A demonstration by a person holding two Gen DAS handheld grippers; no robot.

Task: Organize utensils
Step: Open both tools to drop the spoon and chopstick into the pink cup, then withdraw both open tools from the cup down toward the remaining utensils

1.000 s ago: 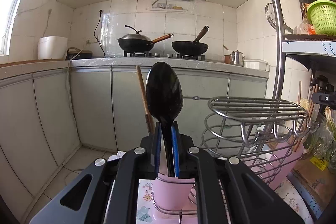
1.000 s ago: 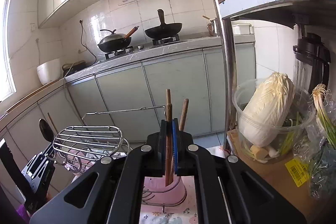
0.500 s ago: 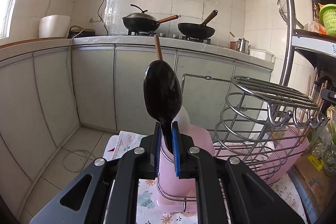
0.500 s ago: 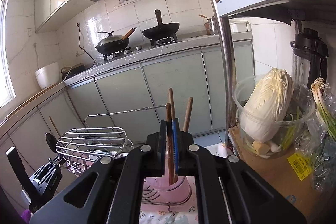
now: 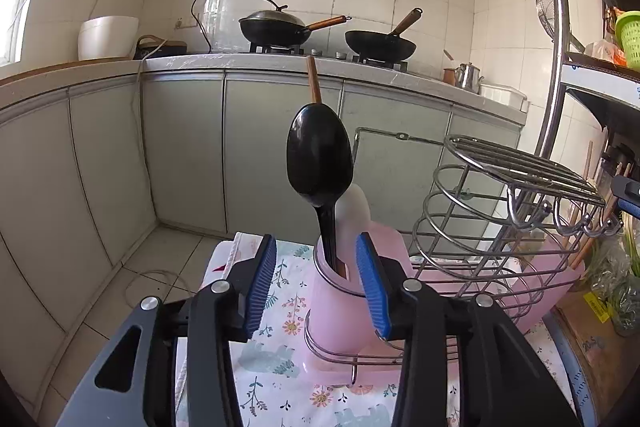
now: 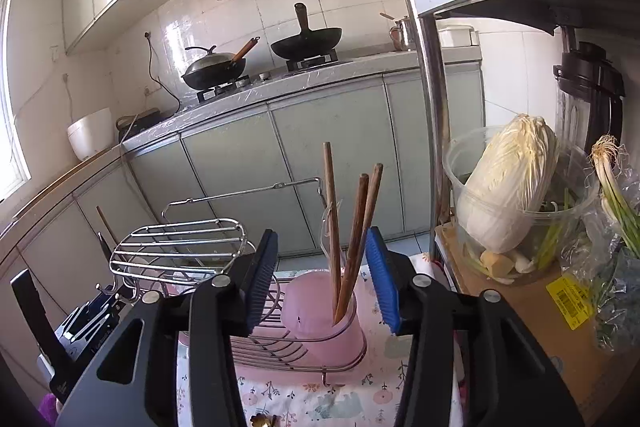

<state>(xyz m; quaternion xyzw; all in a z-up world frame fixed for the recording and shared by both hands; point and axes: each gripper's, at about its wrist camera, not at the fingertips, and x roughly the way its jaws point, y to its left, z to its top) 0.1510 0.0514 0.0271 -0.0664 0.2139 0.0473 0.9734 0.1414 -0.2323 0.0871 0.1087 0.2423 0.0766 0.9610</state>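
At the rack's left end, the left gripper [image 5: 316,279] has just been opening; its jaws stand apart, clear of the black spoon [image 5: 320,163] upright in a pink cup [image 5: 340,311]. Rightward, the right gripper [image 6: 324,277], likewise just opened, flanks wooden chopsticks [image 6: 352,239] standing untouched in another pink holder [image 6: 320,323].

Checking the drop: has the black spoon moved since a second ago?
Yes. The black spoon sank into the pink cup, free of the opened left claw.
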